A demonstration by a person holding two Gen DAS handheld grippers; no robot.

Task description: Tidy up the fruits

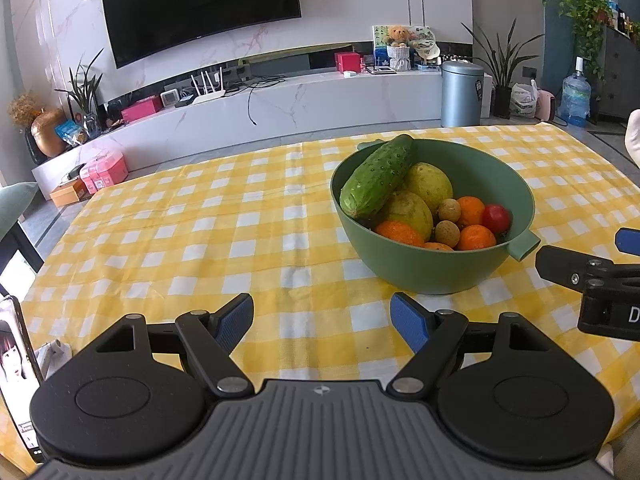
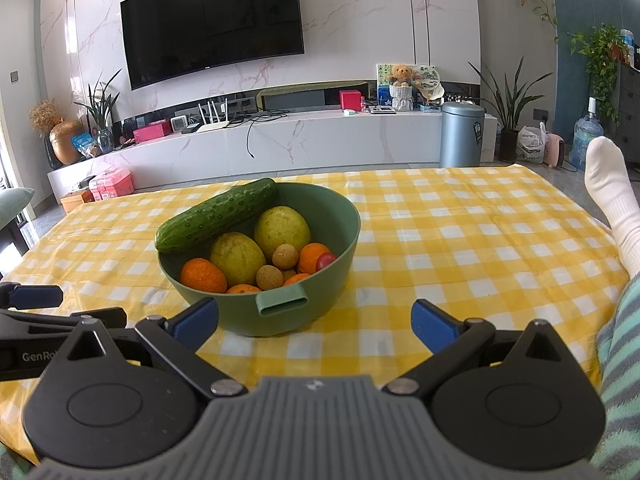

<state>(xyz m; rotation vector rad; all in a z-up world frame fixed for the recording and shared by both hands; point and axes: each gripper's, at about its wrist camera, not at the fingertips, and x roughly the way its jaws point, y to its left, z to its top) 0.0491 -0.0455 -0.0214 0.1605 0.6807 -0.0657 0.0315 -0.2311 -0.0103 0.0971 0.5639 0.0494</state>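
Note:
A green bowl (image 1: 436, 272) (image 2: 340, 232) stands on the yellow checked tablecloth (image 1: 200, 232). A cucumber (image 1: 378, 176) (image 2: 218, 214) lies across its rim. Inside are two yellow-green fruits (image 1: 428, 186) (image 2: 282, 230), several oranges (image 1: 400, 232) (image 2: 203, 275), two brown longans (image 1: 449, 210) (image 2: 285, 256) and a red tomato (image 1: 496, 218) (image 2: 326, 260). My left gripper (image 1: 322, 316) is open and empty, near the table's front, left of the bowl. My right gripper (image 2: 316, 320) is open and empty, just in front of the bowl's handle (image 2: 282, 302); it also shows in the left wrist view (image 1: 580, 256).
A phone (image 1: 16, 364) on a stand sits at the table's left front corner. A white-socked foot (image 2: 612, 196) rests on the table's right edge. Beyond the table stand a TV console (image 2: 280, 136), a bin (image 2: 462, 134) and plants.

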